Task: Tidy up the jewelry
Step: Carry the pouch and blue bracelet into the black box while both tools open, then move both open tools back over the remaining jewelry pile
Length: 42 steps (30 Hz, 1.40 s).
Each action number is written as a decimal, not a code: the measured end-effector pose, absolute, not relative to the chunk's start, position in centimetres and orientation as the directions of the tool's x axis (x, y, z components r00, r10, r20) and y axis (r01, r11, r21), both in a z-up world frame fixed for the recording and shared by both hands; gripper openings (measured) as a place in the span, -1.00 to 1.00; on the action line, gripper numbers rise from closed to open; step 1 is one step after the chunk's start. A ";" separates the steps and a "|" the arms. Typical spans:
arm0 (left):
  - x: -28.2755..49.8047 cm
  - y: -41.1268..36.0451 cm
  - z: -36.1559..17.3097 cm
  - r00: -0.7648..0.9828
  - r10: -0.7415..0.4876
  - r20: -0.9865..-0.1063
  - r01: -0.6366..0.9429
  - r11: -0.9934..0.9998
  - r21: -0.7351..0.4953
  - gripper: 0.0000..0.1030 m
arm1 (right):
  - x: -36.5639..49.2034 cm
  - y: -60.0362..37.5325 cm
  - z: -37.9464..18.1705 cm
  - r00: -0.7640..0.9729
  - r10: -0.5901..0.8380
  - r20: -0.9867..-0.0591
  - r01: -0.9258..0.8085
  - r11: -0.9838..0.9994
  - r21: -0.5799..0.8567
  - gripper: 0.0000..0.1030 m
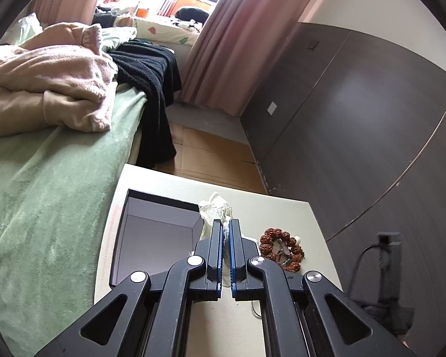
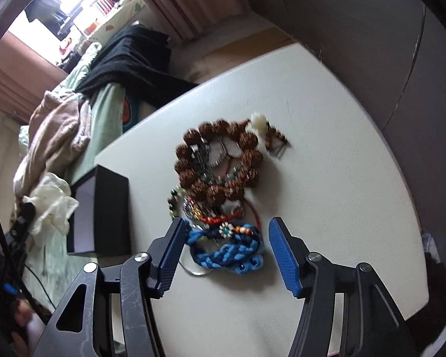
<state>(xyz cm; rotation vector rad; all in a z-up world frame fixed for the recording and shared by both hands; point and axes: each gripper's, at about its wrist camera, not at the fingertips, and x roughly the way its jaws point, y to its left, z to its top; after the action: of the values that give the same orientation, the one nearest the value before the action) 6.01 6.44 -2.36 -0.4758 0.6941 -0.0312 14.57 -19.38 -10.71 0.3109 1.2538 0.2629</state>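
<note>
Lying along the far left: a green-covered bed [image 1: 44, 184]. Sitting open on the white table [image 2: 327, 178], left of the jewelry: a black box [image 2: 104, 211]. Pinching a pale cloth pouch [image 1: 215, 211], jaws nearly together, above the box's right edge: the left gripper [image 1: 226, 226]. Resting mid-table: a brown bead bracelet [image 2: 217, 157] ringing smaller pieces. Hovering with jaws standing wide, either side of a blue braided cord [image 2: 232, 253], pads not pressing it: the right gripper [image 2: 226, 238].
</note>
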 end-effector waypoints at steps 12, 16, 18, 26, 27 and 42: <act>5.0 8.8 -2.5 0.782 -0.122 -0.611 -0.207 0.875 -0.439 -0.94 | 13.2 -19.5 -9.1 0.343 0.430 -0.836 -0.094 0.901 0.424 -0.83; 5.1 9.4 -2.7 0.781 -0.127 -0.611 -0.222 0.859 -0.462 -0.94 | 13.0 -19.2 -7.6 0.376 0.531 -0.760 -0.124 0.841 0.526 -0.83; 5.4 9.9 -2.7 0.778 -0.153 -0.609 -0.219 0.843 -0.492 -0.90 | 13.0 -18.7 -6.9 0.388 0.575 -0.720 -0.145 0.810 0.569 -0.83; 4.9 11.5 -2.4 0.802 -0.097 -0.590 -0.282 0.809 -0.516 0.44 | 12.8 -14.8 -5.1 0.396 0.682 -0.615 -0.236 0.723 0.649 -0.83; 4.9 11.8 -2.3 0.805 -0.099 -0.585 -0.282 0.804 -0.524 0.44 | 12.9 -14.2 -5.1 0.393 0.691 -0.607 -0.247 0.715 0.655 -0.83; 4.2 13.9 -2.9 0.812 -0.070 -0.580 -0.351 0.734 -0.581 0.44 | 15.3 -9.8 -8.5 0.275 0.811 -0.517 -0.210 0.575 0.791 0.46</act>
<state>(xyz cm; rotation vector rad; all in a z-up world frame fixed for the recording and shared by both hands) 4.19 13.94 -2.94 -0.7409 0.6167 0.1655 15.27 -9.84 -8.55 0.6691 1.0825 0.7590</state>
